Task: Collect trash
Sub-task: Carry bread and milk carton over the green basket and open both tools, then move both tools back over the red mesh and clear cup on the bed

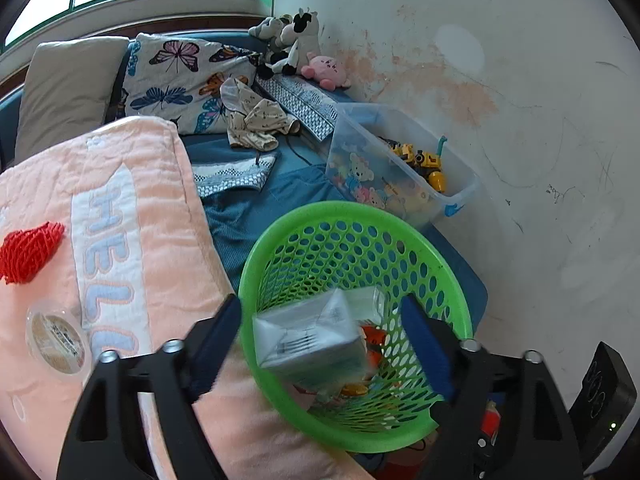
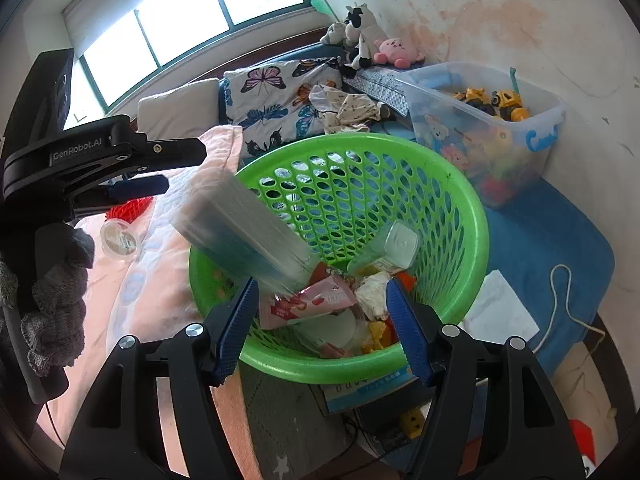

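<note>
A green mesh basket (image 1: 256,264) sits on the bed against a pink blanket (image 1: 132,200). My left gripper (image 1: 320,304) is open over its rim. A blurred grey-blue carton (image 1: 312,344) is in the air between the jaws, clear of both pads. From the right wrist, the same carton (image 2: 240,232) slants into the basket (image 2: 472,216). My right gripper (image 2: 322,284) is open at the near rim and holds nothing. Inside lie a pink wrapper (image 2: 308,304), a clear bottle (image 2: 388,248) and crumpled tissue (image 2: 374,292). A red foam net (image 1: 30,252) and a tape roll (image 1: 56,338) rest on the blanket.
A clear toy bin (image 1: 400,168) stands behind the basket against the stained wall. Butterfly pillows (image 1: 180,76) and plush toys (image 1: 296,40) fill the bed's far end. White paper (image 2: 500,312) and a cord (image 2: 560,300) lie on the blue sheet. A gloved hand (image 2: 52,280) holds the left gripper.
</note>
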